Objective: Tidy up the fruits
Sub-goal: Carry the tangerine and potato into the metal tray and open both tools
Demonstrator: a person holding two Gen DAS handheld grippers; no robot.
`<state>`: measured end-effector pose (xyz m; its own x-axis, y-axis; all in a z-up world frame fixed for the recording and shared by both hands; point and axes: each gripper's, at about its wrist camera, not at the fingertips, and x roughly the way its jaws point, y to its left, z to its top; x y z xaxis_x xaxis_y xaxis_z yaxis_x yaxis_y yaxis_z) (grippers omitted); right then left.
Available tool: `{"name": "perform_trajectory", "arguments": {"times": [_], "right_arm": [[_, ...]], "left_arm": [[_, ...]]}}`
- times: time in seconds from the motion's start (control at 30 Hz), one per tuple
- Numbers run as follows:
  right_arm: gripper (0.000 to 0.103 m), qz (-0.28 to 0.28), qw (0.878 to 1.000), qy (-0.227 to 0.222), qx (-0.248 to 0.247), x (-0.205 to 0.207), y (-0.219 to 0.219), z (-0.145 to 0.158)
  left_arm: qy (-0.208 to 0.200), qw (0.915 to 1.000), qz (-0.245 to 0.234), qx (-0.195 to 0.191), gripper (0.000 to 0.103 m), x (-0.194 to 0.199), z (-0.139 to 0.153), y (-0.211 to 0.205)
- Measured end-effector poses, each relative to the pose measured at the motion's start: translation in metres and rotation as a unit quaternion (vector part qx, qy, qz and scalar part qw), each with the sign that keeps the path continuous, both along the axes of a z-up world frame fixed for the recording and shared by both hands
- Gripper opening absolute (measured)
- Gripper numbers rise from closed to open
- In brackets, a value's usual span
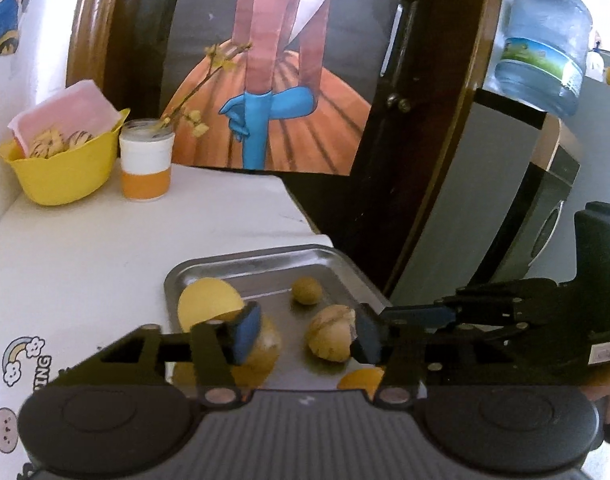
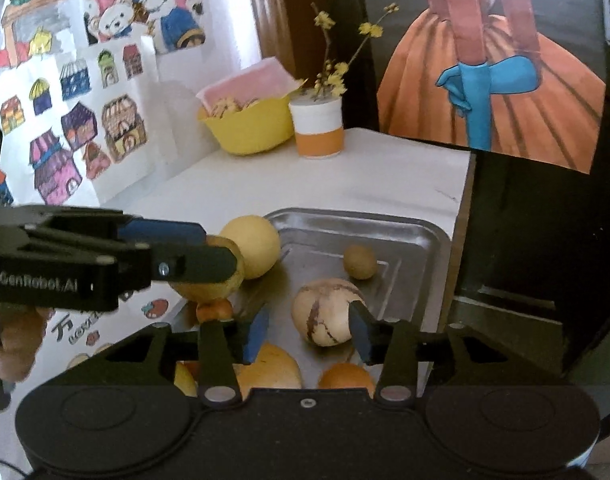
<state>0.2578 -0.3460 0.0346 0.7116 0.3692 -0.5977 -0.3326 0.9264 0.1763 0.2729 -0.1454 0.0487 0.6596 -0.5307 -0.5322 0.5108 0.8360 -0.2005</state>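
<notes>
Two hand-held grippers are working over a metal tray (image 2: 409, 236) of fruit sitting at the near corner of a white worktop (image 1: 105, 248). The right gripper (image 2: 309, 330) is hovering low over the tray with its blue-padded fingers (image 2: 259, 334) standing apart, bracketing a pale round fruit with brown stripes (image 2: 325, 312); the right-hand pad is lying against or just beside the fruit's edge, while the left-hand pad is staying clear of it, so nothing is being clamped. The left gripper (image 1: 305, 334) is reaching in from the tray's left side, its fingers likewise spread; in the right wrist view its tip is overlapping a yellowish fruit (image 2: 209, 288) at the tray's left rim, though whether it is touching that fruit cannot be told. A larger yellow ball-shaped fruit (image 2: 253, 250) is resting just behind it at the tray's far left corner, and a small tan round fruit (image 2: 359, 262) is lying alone toward the far side of the tray. Small orange fruits (image 2: 345, 376) and another yellow-orange one (image 2: 273, 368) are crowding the near edge, partly hidden under the gripper body. At the back of the worktop, a yellow bowl (image 2: 249, 128) holding pink paper and baked goods is standing beside a white-and-orange cup (image 2: 317, 128) with a sprig of yellow blossoms. Colourful drawings (image 2: 65, 80) are covering the wall at left.
</notes>
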Motion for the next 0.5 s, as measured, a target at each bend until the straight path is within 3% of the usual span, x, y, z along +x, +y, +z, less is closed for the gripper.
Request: {"name": "perform_trajectory", "arguments": {"times": [0.17,0.4,0.5], "right_arm": [[0.070,-0.022,1.000,-0.016,0.010,-0.010,-0.002,0.002],[0.077,-0.043,0.999,-0.023,0.011,-0.029,-0.002,-0.002],[0.078,-0.050,0.998,-0.028,0.010,-0.037,-0.004,-0.002]], "left_arm": [[-0.004,0.9997,-0.004,-0.025,0.078,-0.004,-0.003,0.002],[0.001,0.9966,-0.013,-0.081,0.083,-0.005,-0.010,0.016],[0.028,0.9932,-0.031,-0.109,0.083,-0.003,-0.016,0.019]]}}
